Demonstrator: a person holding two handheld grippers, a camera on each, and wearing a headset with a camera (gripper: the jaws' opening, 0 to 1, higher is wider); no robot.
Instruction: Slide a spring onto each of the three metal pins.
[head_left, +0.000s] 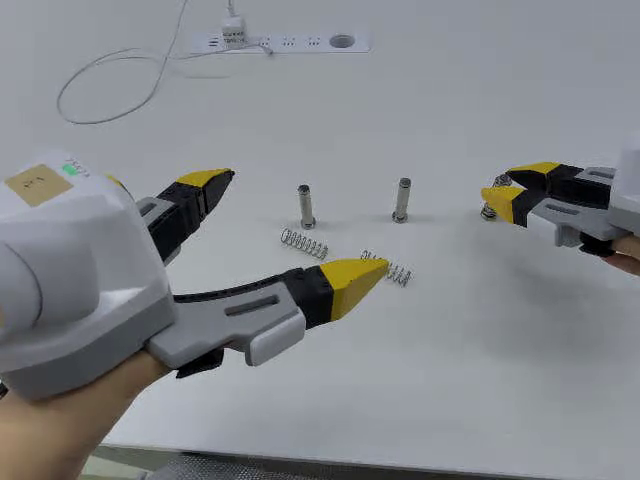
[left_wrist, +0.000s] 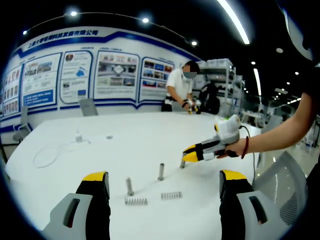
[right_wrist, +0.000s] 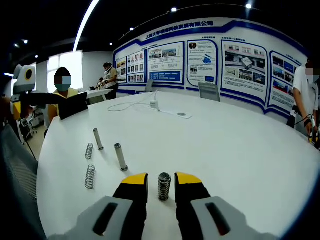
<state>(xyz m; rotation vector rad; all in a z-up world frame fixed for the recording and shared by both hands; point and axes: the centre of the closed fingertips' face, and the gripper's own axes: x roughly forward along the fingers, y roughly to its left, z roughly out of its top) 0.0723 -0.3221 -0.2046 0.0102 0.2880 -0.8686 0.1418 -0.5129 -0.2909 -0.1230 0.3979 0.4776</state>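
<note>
Left gripper hangs over the near-left part of the white tabletop, jaws spread wide, nothing btwn them. Right gripper sits low toward the right edge, jaws only narrowly apart w/ the spring-covered metal pin upright btwn the yellow tips. A sliver of tabletop shows each side of the coil in the right gripper view, so it doesn't look clamped (head view too small to check contact). Mid-tabletop, in a row w/ that pin & approx parallel to the far edge, stand the first bare silver metal pin and the second bare silver metal pin, both upright, apart from each other. On their near side two loose springs lie flat: first steel coil spring just beside the first pin's base, second steel coil spring nearer the front edge, close to the left gripper's lower tip. At the far edge: a white power strip w/ a plug in it & a white cable looping toward the far-left corner.
</note>
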